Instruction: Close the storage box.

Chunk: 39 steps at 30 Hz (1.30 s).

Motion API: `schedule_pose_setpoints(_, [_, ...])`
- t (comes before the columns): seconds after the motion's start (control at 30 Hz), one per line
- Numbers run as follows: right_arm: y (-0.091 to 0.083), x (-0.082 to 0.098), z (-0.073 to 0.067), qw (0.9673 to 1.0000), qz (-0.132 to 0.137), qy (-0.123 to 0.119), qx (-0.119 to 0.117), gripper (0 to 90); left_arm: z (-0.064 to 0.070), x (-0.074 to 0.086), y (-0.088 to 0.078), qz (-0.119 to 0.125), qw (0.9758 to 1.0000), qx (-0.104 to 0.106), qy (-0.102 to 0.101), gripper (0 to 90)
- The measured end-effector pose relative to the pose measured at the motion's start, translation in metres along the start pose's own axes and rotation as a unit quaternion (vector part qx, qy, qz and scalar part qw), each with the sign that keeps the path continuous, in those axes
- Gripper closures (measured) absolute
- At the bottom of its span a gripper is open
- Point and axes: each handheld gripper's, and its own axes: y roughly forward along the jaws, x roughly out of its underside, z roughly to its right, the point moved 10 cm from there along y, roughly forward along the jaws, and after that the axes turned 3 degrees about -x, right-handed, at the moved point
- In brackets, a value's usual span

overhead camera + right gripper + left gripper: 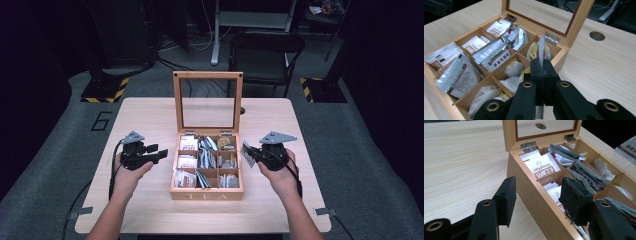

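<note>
Right now my right gripper [541, 65] is pinching a silvery tea sachet [541, 47] edge-on, just beside the open wooden tea box [207, 194]. The grip is on the thin edge, so the sachet may slip or twist. My left gripper [537, 197] hangs spread, empty, straddling the box's near wall, and could nudge it.

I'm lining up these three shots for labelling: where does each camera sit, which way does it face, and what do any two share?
High view: above the person's side, facing forward and down on the table; forearms, left tongs and right tongs show.
Left gripper view: on the left tongs, facing the tea box side; jaws apart.
Right gripper view: on the right tongs, facing the box's compartments; jaws shut on a sachet.
All three views share the box's open lid.
</note>
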Motion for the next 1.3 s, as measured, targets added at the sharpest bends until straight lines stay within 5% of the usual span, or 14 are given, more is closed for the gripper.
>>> schedule_pose_setpoints(1.3, [0.036, 0.069, 0.069, 0.9943, -0.054, 0.068, 0.063, 89.4, -0.001, 0.002, 0.002, -0.002, 1.0000, -0.001, -0.003, 46.5])
